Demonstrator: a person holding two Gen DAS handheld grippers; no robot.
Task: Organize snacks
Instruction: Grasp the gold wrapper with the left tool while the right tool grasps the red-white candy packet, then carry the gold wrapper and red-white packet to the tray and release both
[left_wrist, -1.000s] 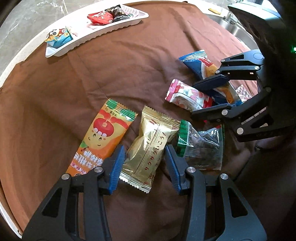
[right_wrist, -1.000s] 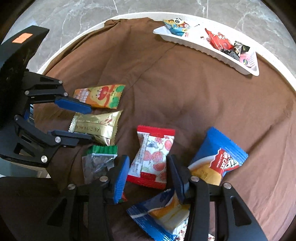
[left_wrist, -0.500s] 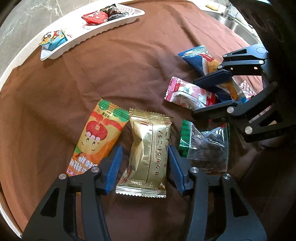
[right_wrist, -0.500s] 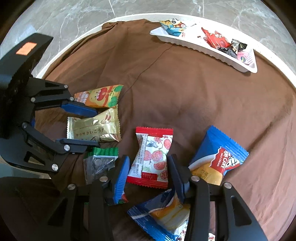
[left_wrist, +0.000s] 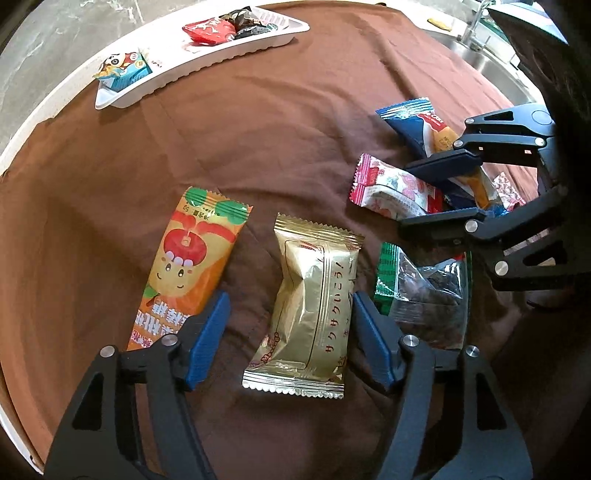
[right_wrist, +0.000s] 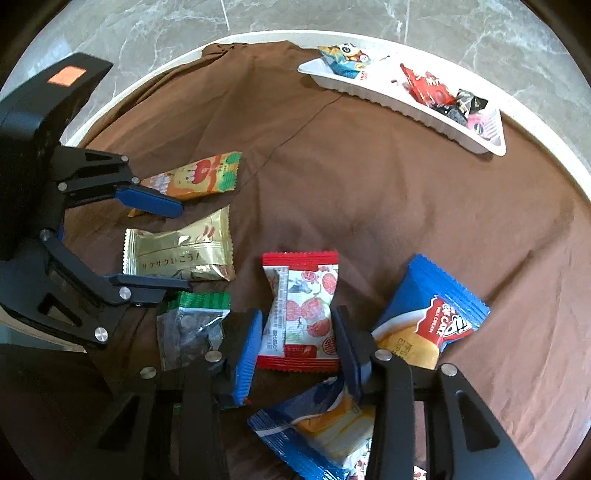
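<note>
My left gripper (left_wrist: 290, 330) is open, its blue fingers on either side of a gold snack packet (left_wrist: 312, 310) that lies flat on the brown cloth. An orange apple-print packet (left_wrist: 188, 262) lies to its left, a clear packet with a green top (left_wrist: 424, 291) to its right. My right gripper (right_wrist: 297, 345) is open around a red-and-white fruit-print packet (right_wrist: 301, 310). Two blue cake packets (right_wrist: 424, 325) (right_wrist: 325, 432) lie beside and below it. The gold packet (right_wrist: 179, 254) and the left gripper (right_wrist: 166, 243) show in the right wrist view.
A white tray (left_wrist: 207, 62) holding several snacks sits at the far edge of the round table; it also shows in the right wrist view (right_wrist: 402, 99). A metal sink (left_wrist: 491, 66) lies beyond the table at upper right. Marble floor surrounds the table.
My left gripper has opened wider and the gold packet now lies straighter between its fingers. The right gripper has shifted slightly closer around the red-and-white packet.
</note>
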